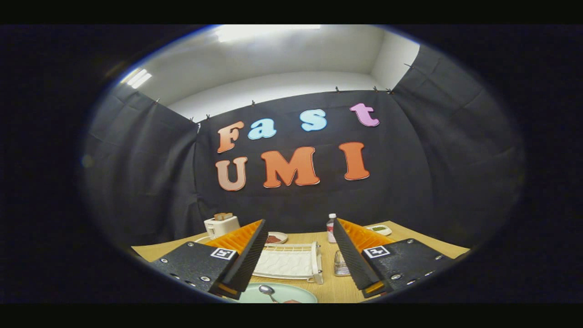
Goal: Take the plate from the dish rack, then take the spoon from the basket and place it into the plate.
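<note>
Your gripper (298,255) hangs above the worktop (328,287) with its fingers spread wide and nothing between them. At about ten o'clock beyond the left finger stands a white toaster (221,224) with bread in its slot. Just past that finger's tip, at eleven o'clock, sits a small dish (276,238) with something reddish on it. Straight ahead at twelve o'clock, between the fingers, lies the white dish rack (288,262), flat and bare as far as you can see. Below it, at six o'clock and nearest to you, rests the pale green plate (291,294) with the spoon (268,291) lying in it, bowl towards the rack. By the right finger, at one o'clock, stands the wire basket (340,263), and behind it a small bottle (331,228). To judge by this, the placing looks done, so draw the open fingers straight up and back, keeping the left one clear of the plate's rim so you don't jog the spoon.
</note>
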The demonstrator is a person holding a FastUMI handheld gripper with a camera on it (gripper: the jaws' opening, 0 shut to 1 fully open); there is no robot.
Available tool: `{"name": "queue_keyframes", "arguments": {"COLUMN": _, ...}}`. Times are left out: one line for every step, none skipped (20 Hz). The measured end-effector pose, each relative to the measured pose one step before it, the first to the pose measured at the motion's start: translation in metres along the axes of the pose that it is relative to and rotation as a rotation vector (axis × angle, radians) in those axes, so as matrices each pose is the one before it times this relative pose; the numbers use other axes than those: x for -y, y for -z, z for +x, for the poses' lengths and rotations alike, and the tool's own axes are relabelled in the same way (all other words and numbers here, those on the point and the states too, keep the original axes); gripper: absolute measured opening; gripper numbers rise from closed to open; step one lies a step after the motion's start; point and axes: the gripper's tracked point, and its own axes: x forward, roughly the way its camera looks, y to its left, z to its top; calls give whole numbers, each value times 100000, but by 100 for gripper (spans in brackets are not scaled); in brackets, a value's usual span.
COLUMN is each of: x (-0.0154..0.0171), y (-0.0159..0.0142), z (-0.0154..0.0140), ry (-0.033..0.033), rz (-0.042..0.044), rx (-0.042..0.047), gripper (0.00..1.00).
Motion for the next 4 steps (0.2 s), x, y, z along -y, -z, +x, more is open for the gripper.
{"name": "queue_keyframes", "arguments": {"x": 217, "y": 6, "z": 71, "ry": 589, "rz": -878, "rx": 87, "gripper": 86}}
{"name": "queue_keyframes", "arguments": {"x": 75, "y": -103, "z": 36, "ry": 619, "rz": -1195, "rx": 185, "gripper": 86}}
{"name": "queue_keyframes", "arguments": {"x": -7, "y": -91, "z": -10, "ry": 314, "rz": -1326, "rx": 255, "gripper": 86}}
{"name": "queue_keyframes", "arguments": {"x": -109, "y": -6, "z": -3, "ry": 199, "rz": -1290, "rx": -22, "gripper": 86}}
